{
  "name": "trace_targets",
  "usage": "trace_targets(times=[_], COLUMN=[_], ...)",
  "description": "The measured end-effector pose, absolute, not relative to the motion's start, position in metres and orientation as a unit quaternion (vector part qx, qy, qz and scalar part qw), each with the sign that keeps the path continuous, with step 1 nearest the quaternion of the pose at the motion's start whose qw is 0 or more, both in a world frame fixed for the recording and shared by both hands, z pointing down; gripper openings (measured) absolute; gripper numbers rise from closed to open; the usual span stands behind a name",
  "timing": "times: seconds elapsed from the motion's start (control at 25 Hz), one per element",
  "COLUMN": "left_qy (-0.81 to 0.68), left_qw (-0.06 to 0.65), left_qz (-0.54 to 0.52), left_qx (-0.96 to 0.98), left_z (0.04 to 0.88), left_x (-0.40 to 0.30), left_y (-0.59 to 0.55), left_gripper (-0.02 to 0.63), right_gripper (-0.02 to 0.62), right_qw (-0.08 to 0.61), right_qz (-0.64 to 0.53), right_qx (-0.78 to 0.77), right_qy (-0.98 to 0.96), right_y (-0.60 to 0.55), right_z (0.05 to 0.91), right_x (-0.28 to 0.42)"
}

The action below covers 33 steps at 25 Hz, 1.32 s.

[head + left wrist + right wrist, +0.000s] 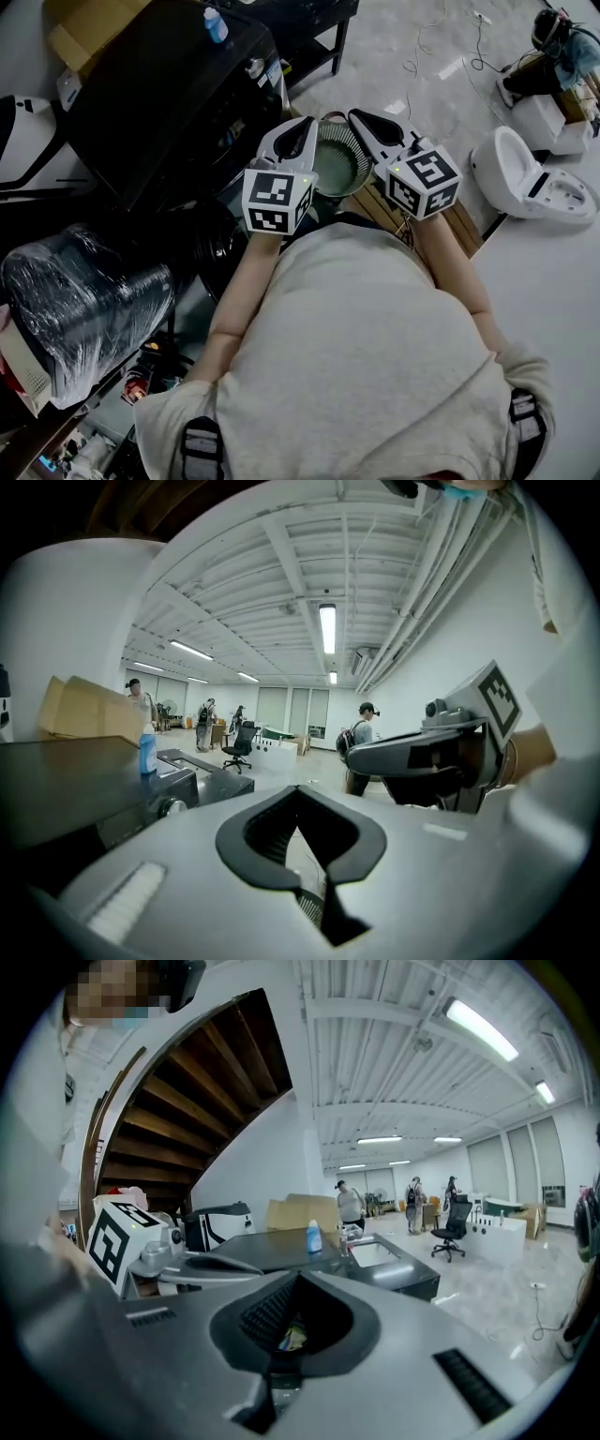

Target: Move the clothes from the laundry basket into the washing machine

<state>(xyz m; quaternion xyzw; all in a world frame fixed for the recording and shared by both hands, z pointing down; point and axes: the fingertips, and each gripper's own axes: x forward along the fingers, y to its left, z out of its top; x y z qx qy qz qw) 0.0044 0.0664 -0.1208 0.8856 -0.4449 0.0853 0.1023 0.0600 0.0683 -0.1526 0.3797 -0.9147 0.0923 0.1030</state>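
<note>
In the head view a round green laundry basket (336, 165) sits on the floor below my two raised grippers; what lies in it is not clear. My left gripper (306, 126) hangs over the basket's left rim and my right gripper (360, 116) over its right rim. Both are shut with nothing between the jaws. The dark washing machine (169, 94) stands to the left of the basket. In the left gripper view the left gripper (298, 794) is shut and empty, with the right gripper (412, 757) beside it. The right gripper view shows the right gripper (298, 1281) shut too.
A blue bottle (216, 24) and a cardboard box (80, 33) rest on the machine's top. A plastic-wrapped bundle (84, 300) lies at the left, a white toilet-shaped object (525, 178) at the right, wooden slats (441, 225) under the basket. People (350, 1206) stand far off in the hall.
</note>
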Motion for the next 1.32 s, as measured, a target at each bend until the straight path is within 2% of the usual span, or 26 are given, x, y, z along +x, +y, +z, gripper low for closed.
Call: trace_targets(times=[0.28,0.8,1.32], left_qy=[-0.429,-0.419,-0.421], left_qw=[0.112,0.128,0.157], left_qz=[0.083,0.088,0.089], left_qx=[0.892,0.895,0.889], left_z=[-0.119,-0.112,-0.102], left_x=[0.011,0.009,0.003], left_y=[0.065,0.075,0.090], left_gripper=[0.009,0.010,0.009], right_gripper=[0.008,0.008,0.008], right_qw=[0.124,0.210,0.236], right_qz=[0.097,0.078,0.084], right_qx=[0.363,0.285,0.272], right_qy=[-0.919,-0.932,-0.929], right_y=[0.073,0.098,0.108], right_z=[-0.146,-0.125,-0.119], right_x=[0.054,0.047,0.056])
